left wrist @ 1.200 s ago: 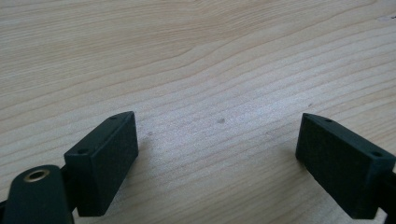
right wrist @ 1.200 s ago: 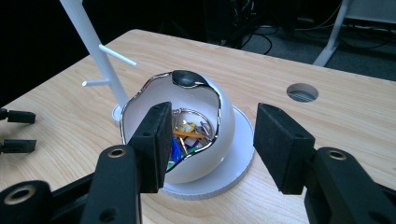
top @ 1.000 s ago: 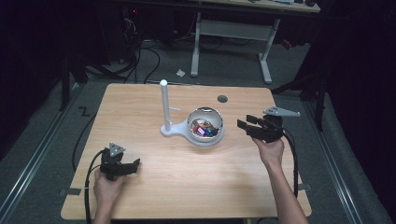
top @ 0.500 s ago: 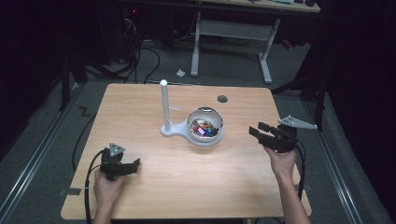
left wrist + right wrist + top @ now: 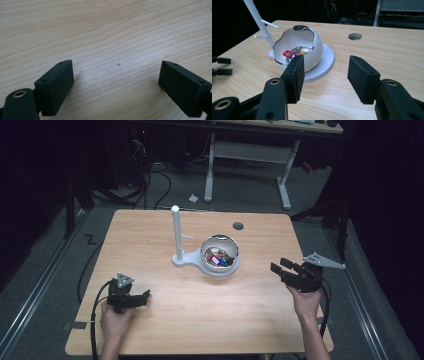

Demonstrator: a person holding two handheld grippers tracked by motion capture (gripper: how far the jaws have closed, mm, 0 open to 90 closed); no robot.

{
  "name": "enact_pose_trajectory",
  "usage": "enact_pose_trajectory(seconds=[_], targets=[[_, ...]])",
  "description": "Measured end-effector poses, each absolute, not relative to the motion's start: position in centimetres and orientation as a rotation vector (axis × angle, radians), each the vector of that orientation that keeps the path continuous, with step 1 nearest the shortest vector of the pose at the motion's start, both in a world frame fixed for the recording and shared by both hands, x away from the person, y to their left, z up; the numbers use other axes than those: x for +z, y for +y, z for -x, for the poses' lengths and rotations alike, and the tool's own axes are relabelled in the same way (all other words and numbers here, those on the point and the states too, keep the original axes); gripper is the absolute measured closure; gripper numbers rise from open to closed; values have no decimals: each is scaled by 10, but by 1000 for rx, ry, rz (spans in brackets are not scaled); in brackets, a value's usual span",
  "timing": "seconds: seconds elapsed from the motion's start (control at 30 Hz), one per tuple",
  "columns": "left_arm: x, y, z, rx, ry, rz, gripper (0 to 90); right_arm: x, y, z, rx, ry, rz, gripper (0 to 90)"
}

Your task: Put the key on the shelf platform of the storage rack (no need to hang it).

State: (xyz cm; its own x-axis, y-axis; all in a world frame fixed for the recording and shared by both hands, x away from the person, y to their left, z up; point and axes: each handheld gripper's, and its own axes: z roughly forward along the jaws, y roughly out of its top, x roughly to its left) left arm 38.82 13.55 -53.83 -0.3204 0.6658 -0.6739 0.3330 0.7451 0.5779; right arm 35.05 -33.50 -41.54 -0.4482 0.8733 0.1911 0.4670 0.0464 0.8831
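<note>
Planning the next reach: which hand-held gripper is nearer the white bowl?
Right. The right hand-held gripper sits just right of the bowl; the left hand-held gripper is farther, toward the near-left.

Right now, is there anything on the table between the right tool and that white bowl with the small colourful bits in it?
Nothing visible. Bare wood lies between the open right tool and the white bowl. The white post stands on the bowl's far side, and the left tool sits far off.

The small coloured items (image 5: 218,259) inside the white bowl (image 5: 231,251) are too small to identify; the white post (image 5: 259,23) is cut off at the right gripper view's top edge
</note>
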Motion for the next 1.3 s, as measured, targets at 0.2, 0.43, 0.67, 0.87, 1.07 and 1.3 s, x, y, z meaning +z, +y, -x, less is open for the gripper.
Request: enact_pose_trajectory(seconds=[0.2, 0.43, 0.67, 0.87, 1.07, 1.3], targets=[[-538, 135, -388, 412, 1929, -763, 132, -426, -334, -345, 1375, 1935, -1352, 475], [-538, 136, -388, 412, 1928, -765, 132, -439, -331, -344, 1381, 1955, -1381, 481], [-538, 135, -388, 412, 1929, -764, 132, -448, -327, -343, 1375, 1970, -1394, 483], [-538, 135, -388, 411, 1931, -760, 132, -456, -324, -344, 1377, 1979, -1398, 484], [-538, 136, -388, 412, 1929, -764, 132, -462, -319, -345, 1371, 1988, -1405, 484], [-538, 135, -388, 412, 1929, -763, 132, -471, -313, -349, 1360, 2007, -1409, 485]])
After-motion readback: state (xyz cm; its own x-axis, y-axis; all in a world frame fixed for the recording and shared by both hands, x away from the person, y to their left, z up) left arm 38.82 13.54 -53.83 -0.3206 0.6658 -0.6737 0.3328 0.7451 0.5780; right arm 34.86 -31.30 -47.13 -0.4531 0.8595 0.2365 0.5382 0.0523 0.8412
